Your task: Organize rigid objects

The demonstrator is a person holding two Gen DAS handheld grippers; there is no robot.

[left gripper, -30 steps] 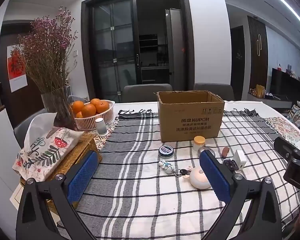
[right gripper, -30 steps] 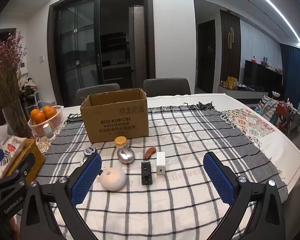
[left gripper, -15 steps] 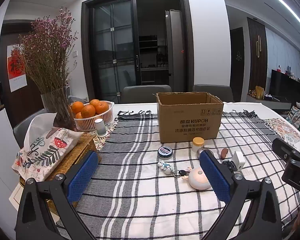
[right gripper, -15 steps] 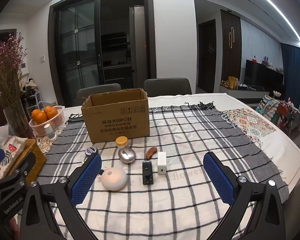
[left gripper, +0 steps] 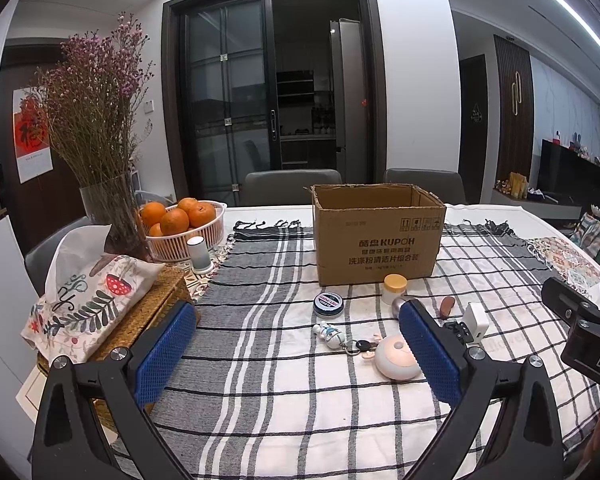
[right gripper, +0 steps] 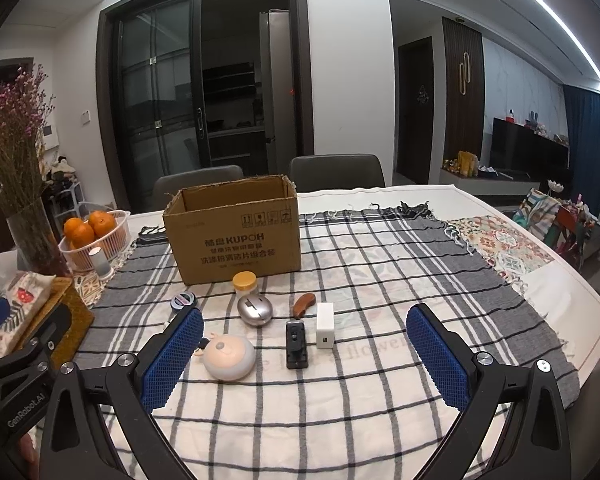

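Observation:
An open cardboard box (left gripper: 378, 232) (right gripper: 236, 228) stands mid-table. In front of it lie several small items: a yellow-lidded jar (right gripper: 244, 282), a round tin (left gripper: 328, 304), a silver mouse (right gripper: 254, 309), a brown comb (right gripper: 302, 305), a white charger (right gripper: 325, 325), a black key fob (right gripper: 296, 344), a pink round gadget (right gripper: 229, 357) and a figurine keychain (left gripper: 332, 335). My left gripper (left gripper: 296, 354) is open and empty, above the cloth before the keychain. My right gripper (right gripper: 304, 354) is open and empty, just short of the fob and pink gadget.
A checked cloth (right gripper: 380, 280) covers the table. At the left stand a basket of oranges (left gripper: 180, 224), a vase of dried flowers (left gripper: 108, 208), a small white cylinder (left gripper: 199, 254) and a tissue box on a wicker tray (left gripper: 100, 304). Chairs (left gripper: 292, 188) stand behind the table.
Both grippers have drifted slightly back from the box and items; the scene sits a little farther and higher in both views. Nothing was taken hold of.

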